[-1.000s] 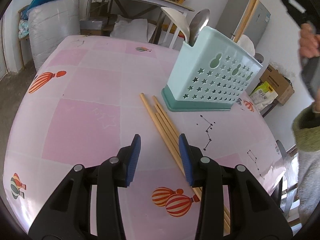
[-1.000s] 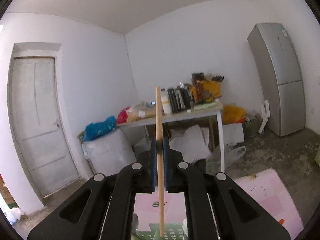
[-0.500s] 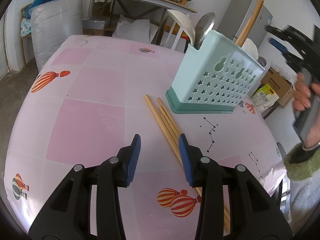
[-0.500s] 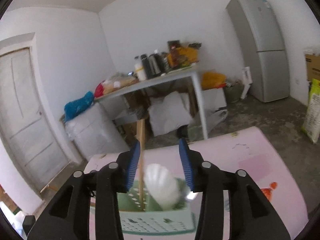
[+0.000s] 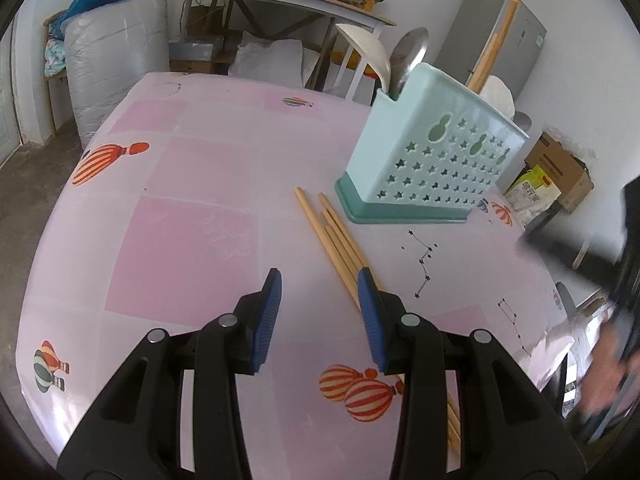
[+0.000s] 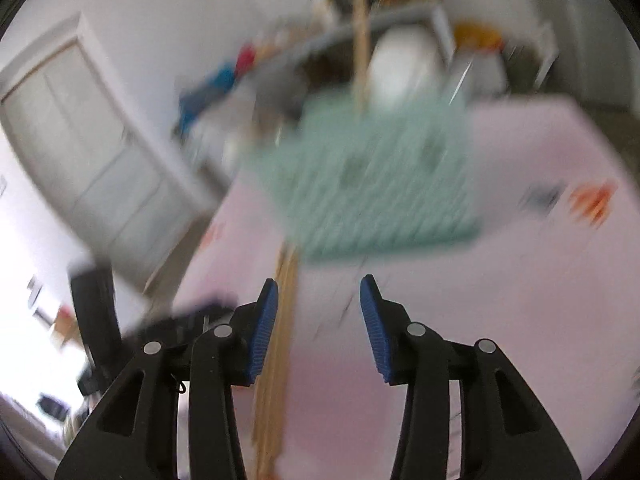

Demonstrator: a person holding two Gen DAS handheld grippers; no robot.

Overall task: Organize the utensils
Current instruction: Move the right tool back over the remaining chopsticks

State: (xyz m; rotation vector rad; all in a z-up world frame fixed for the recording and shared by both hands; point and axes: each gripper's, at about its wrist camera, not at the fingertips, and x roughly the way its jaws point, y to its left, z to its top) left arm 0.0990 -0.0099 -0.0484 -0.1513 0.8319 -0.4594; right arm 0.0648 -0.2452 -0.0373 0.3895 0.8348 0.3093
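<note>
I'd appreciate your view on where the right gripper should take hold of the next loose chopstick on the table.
Probably mid-shaft, from above: the chopsticks lie flat, side by side on the table, so close across the outermost one. The right gripper is open and empty.
</note>
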